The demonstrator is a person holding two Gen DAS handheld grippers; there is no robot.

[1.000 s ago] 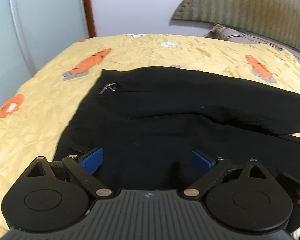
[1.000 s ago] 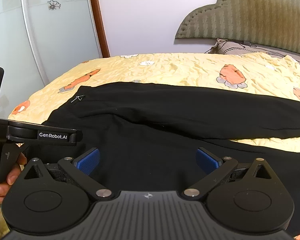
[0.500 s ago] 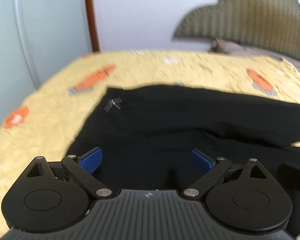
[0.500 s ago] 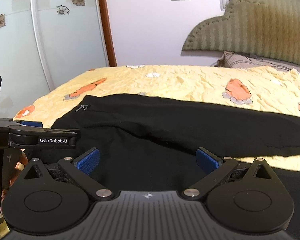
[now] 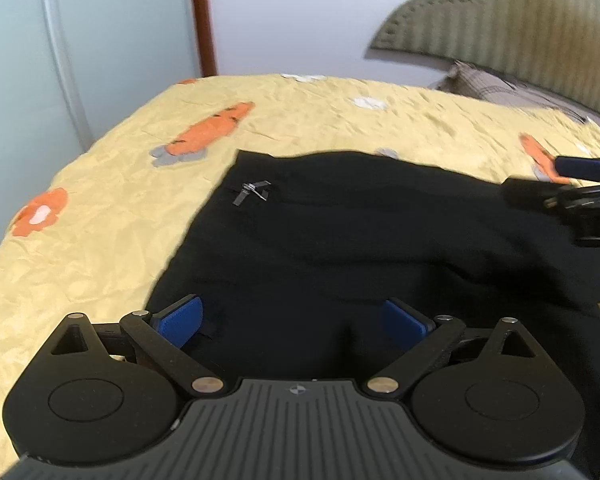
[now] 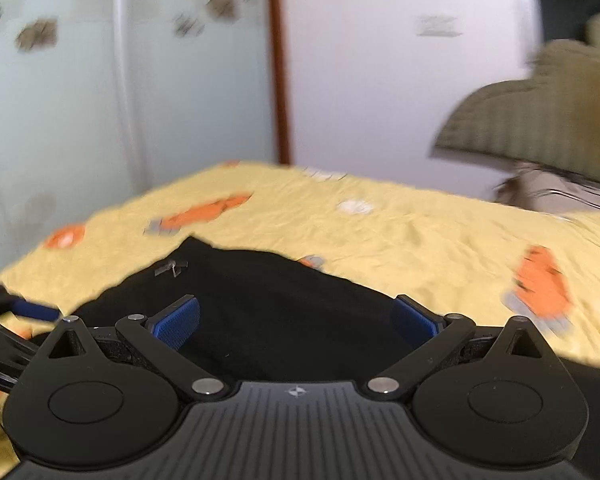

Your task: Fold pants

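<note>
So the black pants (image 5: 340, 240) are lying spread out on the bed, on top of a yellow bedsheet (image 5: 100, 220) with orange carrot prints, waist end toward the left with a little metal zipper pull (image 5: 252, 192) showing near that corner. One leg looks already draped over the other, with a soft ridge running across the middle.

Left gripper (image 5: 292, 320) hovers low over the near edge of the pants, jaws spread wide, nothing between them. Right gripper (image 6: 296, 320) is the same deal, jaws wide apart and empty, over the fabric; it also pokes into the left wrist view on the right side. Both views are fairly blurry.

What could go wrong, I reckon: black on black makes the layers hard to tell apart, so a pinch could catch only the top layer, or snag the sheet too, and the fold would drag crooked. Uneven grabs would skew the edges.

Containers: none in sight, just a headboard (image 5: 500, 20) and pillow (image 5: 500, 88) at the far end
</note>
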